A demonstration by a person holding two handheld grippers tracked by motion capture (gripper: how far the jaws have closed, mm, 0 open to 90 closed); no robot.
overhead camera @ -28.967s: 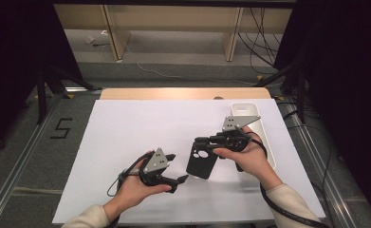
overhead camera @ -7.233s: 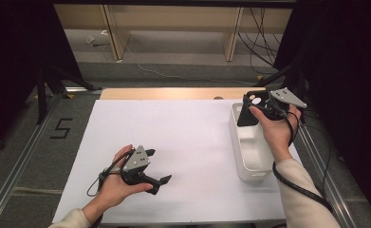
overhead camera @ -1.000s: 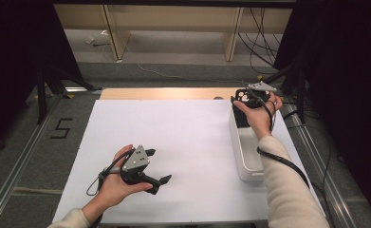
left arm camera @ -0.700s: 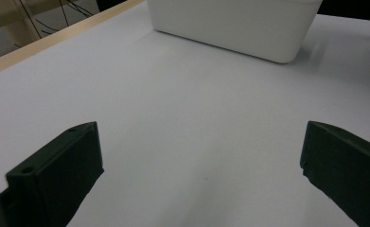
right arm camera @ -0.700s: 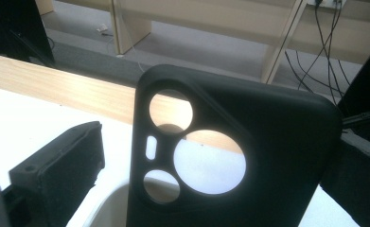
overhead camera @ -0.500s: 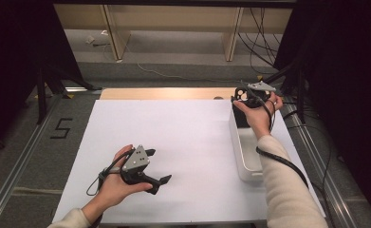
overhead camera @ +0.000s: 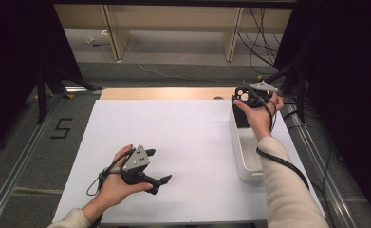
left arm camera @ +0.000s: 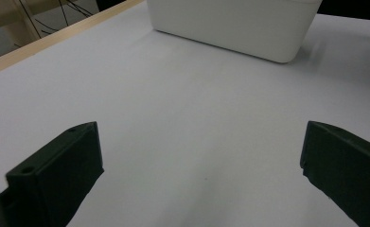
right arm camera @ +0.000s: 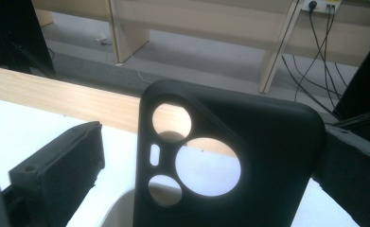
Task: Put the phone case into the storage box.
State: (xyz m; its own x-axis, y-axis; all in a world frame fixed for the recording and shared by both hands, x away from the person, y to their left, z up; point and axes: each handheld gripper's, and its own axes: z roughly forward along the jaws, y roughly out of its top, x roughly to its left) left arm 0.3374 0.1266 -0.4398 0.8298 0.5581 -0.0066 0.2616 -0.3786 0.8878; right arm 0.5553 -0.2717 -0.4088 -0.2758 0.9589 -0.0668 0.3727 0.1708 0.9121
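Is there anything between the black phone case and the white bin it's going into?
Nothing visible is in the way. The right gripper holds the phone case upright at the far end of the bin, whose inside looks empty where it can be seen.

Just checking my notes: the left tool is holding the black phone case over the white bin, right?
Not quite: the right tool holds the black phone case over the white bin, as the right gripper view shows. The left tool is open and holds nothing.

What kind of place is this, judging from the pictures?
Probably a lab recording station: a white table between black curtains, loose cables on the floor, and a taped number 5 beside a floor rail.
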